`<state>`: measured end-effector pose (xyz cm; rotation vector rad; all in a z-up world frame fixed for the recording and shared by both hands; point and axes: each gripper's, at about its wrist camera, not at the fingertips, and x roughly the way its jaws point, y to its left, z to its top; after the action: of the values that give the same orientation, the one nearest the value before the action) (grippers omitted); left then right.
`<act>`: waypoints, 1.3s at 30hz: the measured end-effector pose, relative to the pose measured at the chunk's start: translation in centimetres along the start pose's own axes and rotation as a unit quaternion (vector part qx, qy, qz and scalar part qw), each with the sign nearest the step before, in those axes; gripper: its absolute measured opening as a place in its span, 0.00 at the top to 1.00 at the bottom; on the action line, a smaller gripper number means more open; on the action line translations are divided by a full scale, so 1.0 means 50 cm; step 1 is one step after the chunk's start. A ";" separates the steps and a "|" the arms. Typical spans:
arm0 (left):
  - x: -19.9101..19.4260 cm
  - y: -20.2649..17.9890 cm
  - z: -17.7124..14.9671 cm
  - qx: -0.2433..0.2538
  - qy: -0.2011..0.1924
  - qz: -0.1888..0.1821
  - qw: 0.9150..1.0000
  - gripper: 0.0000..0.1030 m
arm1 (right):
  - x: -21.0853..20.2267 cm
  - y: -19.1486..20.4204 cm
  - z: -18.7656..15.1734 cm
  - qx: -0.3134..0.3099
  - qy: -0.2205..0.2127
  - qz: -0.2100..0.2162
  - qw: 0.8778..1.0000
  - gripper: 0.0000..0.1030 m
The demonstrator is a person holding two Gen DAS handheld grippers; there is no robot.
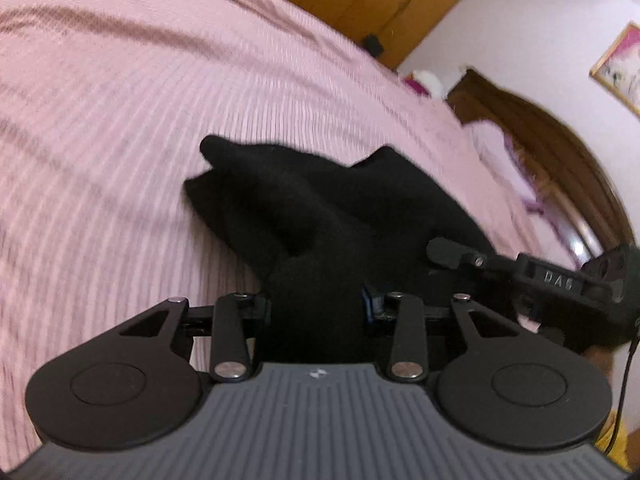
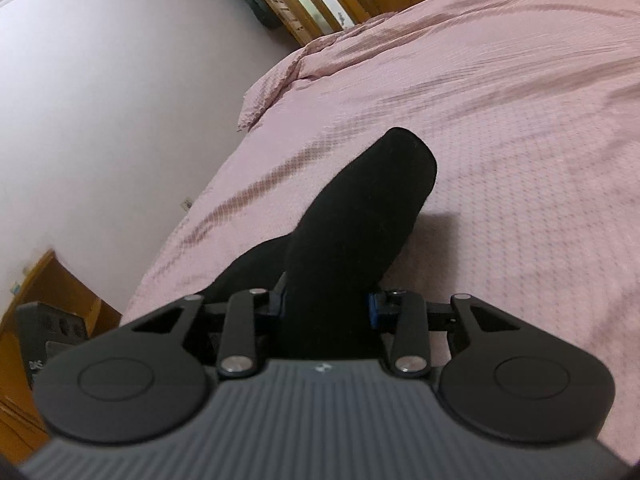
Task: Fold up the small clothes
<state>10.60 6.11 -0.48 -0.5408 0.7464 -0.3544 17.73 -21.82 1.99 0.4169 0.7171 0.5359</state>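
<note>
A black garment (image 1: 300,208) lies bunched on the pink bedspread (image 1: 120,120), with one end raised off it. In the left wrist view my left gripper (image 1: 316,304) is shut on a thick fold of this cloth. One finger (image 1: 452,254) of the right gripper reaches in from the right and grips the same garment. In the right wrist view my right gripper (image 2: 326,304) is shut on the black garment (image 2: 360,216). A rounded end of the garment juts forward above the bedspread (image 2: 520,160) and casts a shadow on it.
A wooden headboard (image 1: 560,152) and a lilac pillow (image 1: 496,148) are at the bed's right end, with a framed picture (image 1: 620,68) on the wall. In the right wrist view the bed's edge drops to a pale wall (image 2: 100,100) and wooden furniture (image 2: 48,300).
</note>
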 end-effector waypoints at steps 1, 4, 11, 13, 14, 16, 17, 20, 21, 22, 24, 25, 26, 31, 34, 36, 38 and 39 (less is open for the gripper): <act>-0.002 -0.007 -0.024 0.009 0.006 0.015 1.000 0.57 | -0.009 -0.006 -0.018 -0.006 0.004 -0.010 1.000 0.63; -0.010 -0.034 -0.073 0.071 -0.003 0.067 0.995 0.53 | -0.003 -0.032 -0.067 -0.013 0.028 -0.043 0.999 0.56; -0.043 -0.077 -0.065 0.125 -0.036 0.114 0.985 0.46 | -0.004 -0.064 -0.094 0.022 0.009 -0.076 0.997 0.46; -0.044 -0.084 -0.056 0.133 -0.048 0.126 0.982 0.44 | -0.014 -0.047 -0.092 0.000 -0.005 -0.092 0.996 0.46; -0.041 -0.084 -0.053 0.138 -0.052 0.134 0.980 0.44 | -0.023 -0.038 -0.094 -0.011 -0.016 -0.102 0.995 0.46; -0.032 -0.081 -0.047 0.137 -0.046 0.155 0.977 0.44 | -0.042 -0.022 -0.101 -0.026 -0.040 -0.115 0.992 0.47; -0.026 -0.074 -0.045 0.133 -0.041 0.164 0.977 0.43 | -0.051 -0.016 -0.105 -0.031 -0.050 -0.117 0.991 0.47; -0.015 -0.061 -0.052 0.125 -0.029 0.191 0.973 0.41 | -0.063 -0.010 -0.111 -0.048 -0.065 -0.119 0.990 0.47; -0.010 -0.055 -0.055 0.127 -0.028 0.199 0.971 0.40 | -0.059 -0.008 -0.113 -0.053 -0.064 -0.119 0.989 0.47; -0.007 -0.051 -0.056 0.130 -0.028 0.208 0.969 0.39 | -0.052 -0.008 -0.116 -0.055 -0.060 -0.119 0.990 0.47; -0.004 -0.045 -0.055 0.133 -0.025 0.221 0.966 0.39 | -0.032 -0.005 -0.122 -0.053 -0.047 -0.104 0.992 0.47; -0.002 -0.039 -0.055 0.133 -0.023 0.228 0.964 0.39 | -0.019 -0.004 -0.128 -0.057 -0.045 -0.102 0.992 0.47; 0.003 -0.032 -0.055 0.130 -0.020 0.233 0.963 0.39 | -0.008 0.000 -0.136 -0.071 -0.043 -0.106 0.991 0.47; 0.002 -0.021 -0.053 0.122 -0.021 0.238 0.963 0.36 | 0.007 0.014 -0.144 -0.100 -0.048 -0.123 0.986 0.46; -0.019 -0.037 -0.054 0.118 -0.032 0.233 0.965 0.36 | -0.013 0.018 -0.137 -0.086 -0.054 -0.126 0.987 0.46; -0.034 -0.047 -0.056 0.112 -0.034 0.226 0.967 0.35 | -0.033 0.023 -0.134 -0.078 -0.060 -0.127 0.987 0.46; -0.048 -0.060 -0.059 0.108 -0.032 0.223 0.968 0.33 | -0.045 0.032 -0.139 -0.079 -0.065 -0.128 0.986 0.46; -0.056 -0.066 -0.062 0.108 -0.032 0.221 0.969 0.31 | -0.055 0.039 -0.142 -0.080 -0.068 -0.130 0.986 0.46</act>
<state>6.06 3.75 1.05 -0.1689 0.7330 -0.0006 10.33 -20.65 -0.46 0.2027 0.5808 0.3133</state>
